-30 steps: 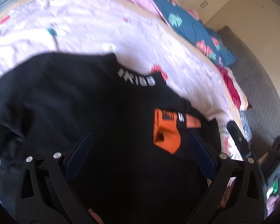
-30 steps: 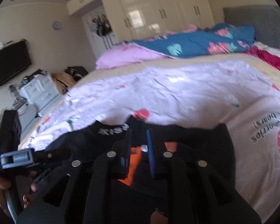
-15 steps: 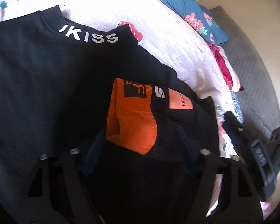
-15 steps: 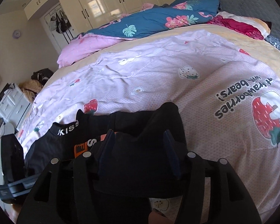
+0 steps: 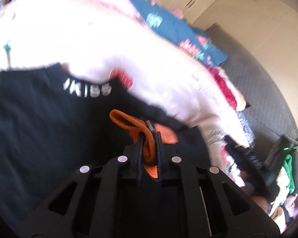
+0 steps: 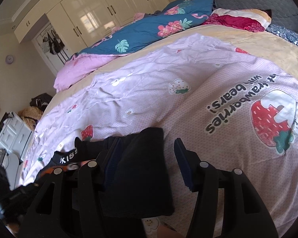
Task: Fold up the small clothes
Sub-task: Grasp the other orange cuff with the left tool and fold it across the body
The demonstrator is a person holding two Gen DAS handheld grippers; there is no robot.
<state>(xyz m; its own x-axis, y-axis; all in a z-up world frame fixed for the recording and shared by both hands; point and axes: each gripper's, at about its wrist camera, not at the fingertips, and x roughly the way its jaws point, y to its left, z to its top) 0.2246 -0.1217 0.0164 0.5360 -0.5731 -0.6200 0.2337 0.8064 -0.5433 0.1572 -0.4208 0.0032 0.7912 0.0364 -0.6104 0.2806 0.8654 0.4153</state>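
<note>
Black sweatshirt (image 5: 39, 123) with orange cuffs lies spread on a bed, on a pink strawberry-print duvet (image 6: 168, 103), its fold judged barely begun. The left gripper (image 5: 148, 138) is pinched narrow on the orange ribbed cuff (image 5: 137, 127) of one sleeve, which sits over the middle of the garment's body, so that sleeve appears to be on its way inward. The right gripper (image 6: 148, 156) hangs wide and holds nothing, its jaws straddling the edge of a black sleeve section (image 6: 141, 170) lying flat on the duvet. Still left, by the look of things: laying both sleeves in and doubling the body over. White lettering at the black collar reads "KISS", possibly part of a longer word; the duvet carries the words "strawberries with bears!", seen upside down, beside a large strawberry picture (image 6: 268, 119). Writing on the orange patch near the cuff is too blurred to read.
</note>
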